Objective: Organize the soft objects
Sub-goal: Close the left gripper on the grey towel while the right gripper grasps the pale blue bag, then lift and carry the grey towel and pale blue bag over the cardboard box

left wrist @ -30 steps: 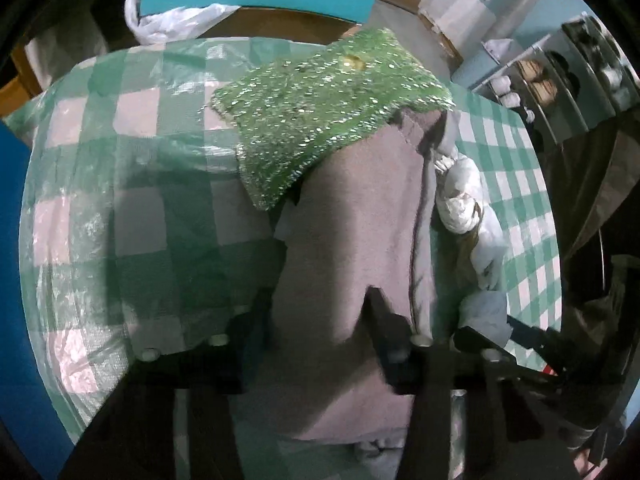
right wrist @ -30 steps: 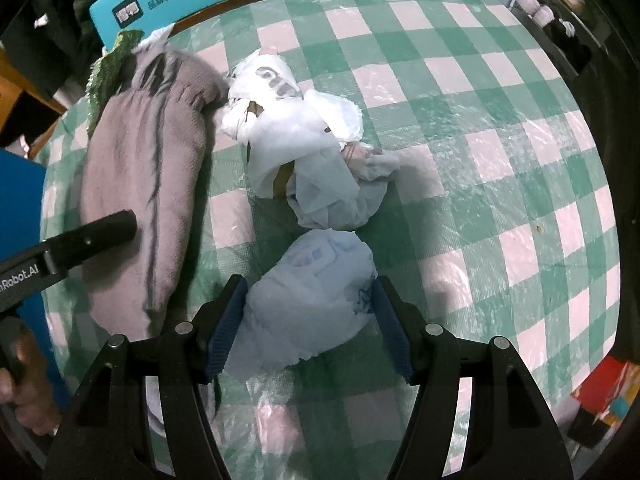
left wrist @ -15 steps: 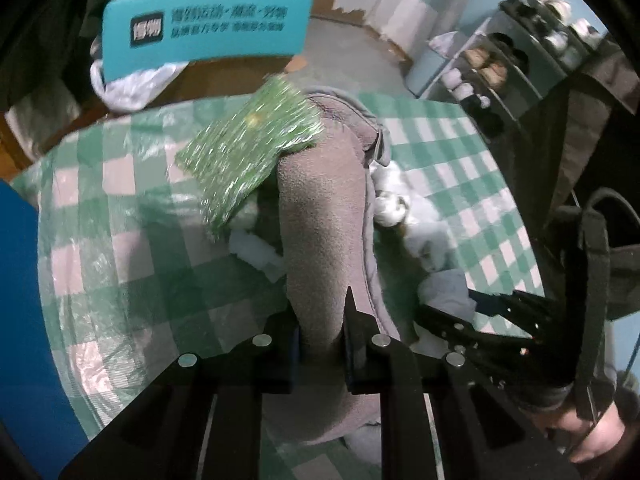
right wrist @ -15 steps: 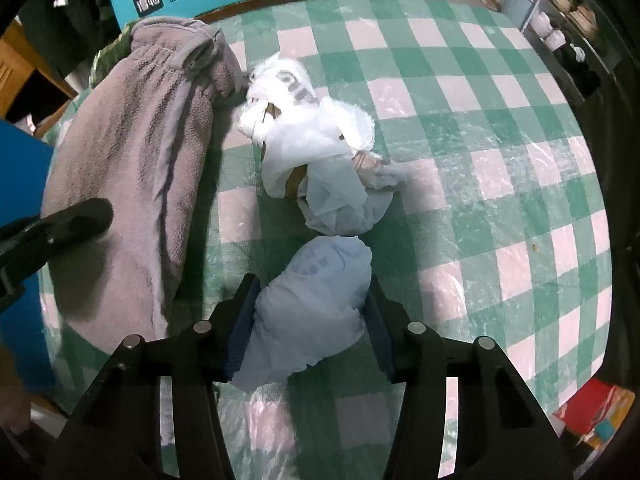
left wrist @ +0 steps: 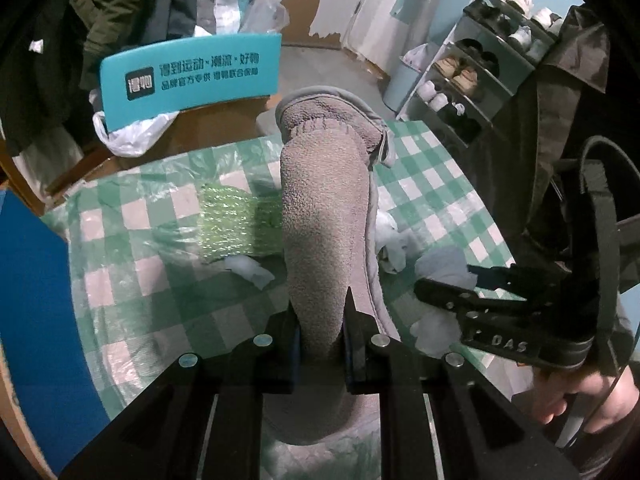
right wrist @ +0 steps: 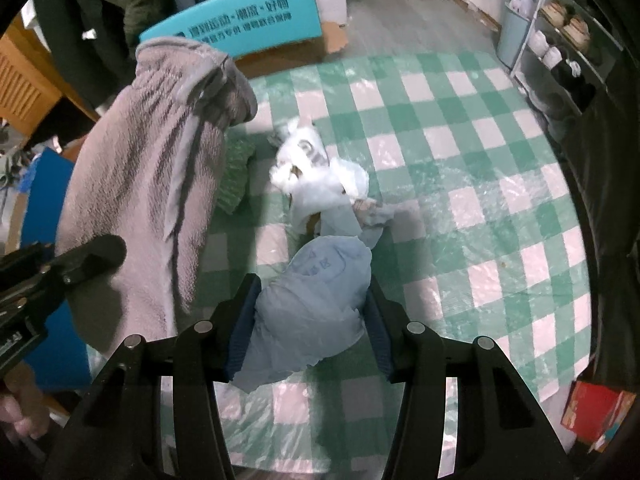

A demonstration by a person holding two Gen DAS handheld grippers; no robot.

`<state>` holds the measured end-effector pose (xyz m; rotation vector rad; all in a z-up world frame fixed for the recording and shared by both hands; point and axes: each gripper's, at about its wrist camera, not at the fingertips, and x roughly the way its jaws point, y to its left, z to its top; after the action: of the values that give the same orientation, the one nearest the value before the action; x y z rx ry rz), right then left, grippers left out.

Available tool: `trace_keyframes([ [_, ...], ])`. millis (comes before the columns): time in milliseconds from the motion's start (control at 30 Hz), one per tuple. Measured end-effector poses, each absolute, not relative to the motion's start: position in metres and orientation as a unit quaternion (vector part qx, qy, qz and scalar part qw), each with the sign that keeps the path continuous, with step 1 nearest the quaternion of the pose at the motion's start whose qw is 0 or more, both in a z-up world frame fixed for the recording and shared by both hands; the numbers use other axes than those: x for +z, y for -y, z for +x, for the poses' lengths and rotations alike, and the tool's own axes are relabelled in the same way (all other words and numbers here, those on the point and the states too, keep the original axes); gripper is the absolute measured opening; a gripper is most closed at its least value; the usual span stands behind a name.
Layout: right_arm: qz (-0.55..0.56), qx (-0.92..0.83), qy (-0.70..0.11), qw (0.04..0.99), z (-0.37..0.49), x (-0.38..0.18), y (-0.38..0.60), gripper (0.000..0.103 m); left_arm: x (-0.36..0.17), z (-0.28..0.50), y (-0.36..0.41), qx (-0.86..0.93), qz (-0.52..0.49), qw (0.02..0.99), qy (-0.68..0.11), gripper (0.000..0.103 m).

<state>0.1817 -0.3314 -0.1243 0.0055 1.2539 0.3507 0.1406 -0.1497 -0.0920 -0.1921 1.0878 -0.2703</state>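
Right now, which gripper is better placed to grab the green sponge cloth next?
Neither is free. Left gripper is nearer the green sponge cloth but clamps the grey towel; right gripper holds the blue bag.

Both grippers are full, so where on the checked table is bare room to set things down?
Bare cloth lies right of the white bag pile, out to the tablecloth edge. Crowded: the left, with green sponge cloth, grey towel and blue bag.

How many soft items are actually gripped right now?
2. The grey towel is clamped in the left gripper; the pale blue bag sits squeezed in the right gripper. Others lie loose on the table.
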Motion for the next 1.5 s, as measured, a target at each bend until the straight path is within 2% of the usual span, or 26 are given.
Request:
trace_keyframes([
  [600,-0.006,0.208,-0.542,0.814,0.161,-0.07,0.332,0.05,-0.063,0.106,0.127,-0.099,-0.076,0.861,-0.493,0.015],
  [1500,-0.022,0.267,-0.51,0.818,0.141,-0.026,0.291,0.05,-0.026,0.067,0.089,-0.081,-0.091,0.878,-0.462,0.015],
])
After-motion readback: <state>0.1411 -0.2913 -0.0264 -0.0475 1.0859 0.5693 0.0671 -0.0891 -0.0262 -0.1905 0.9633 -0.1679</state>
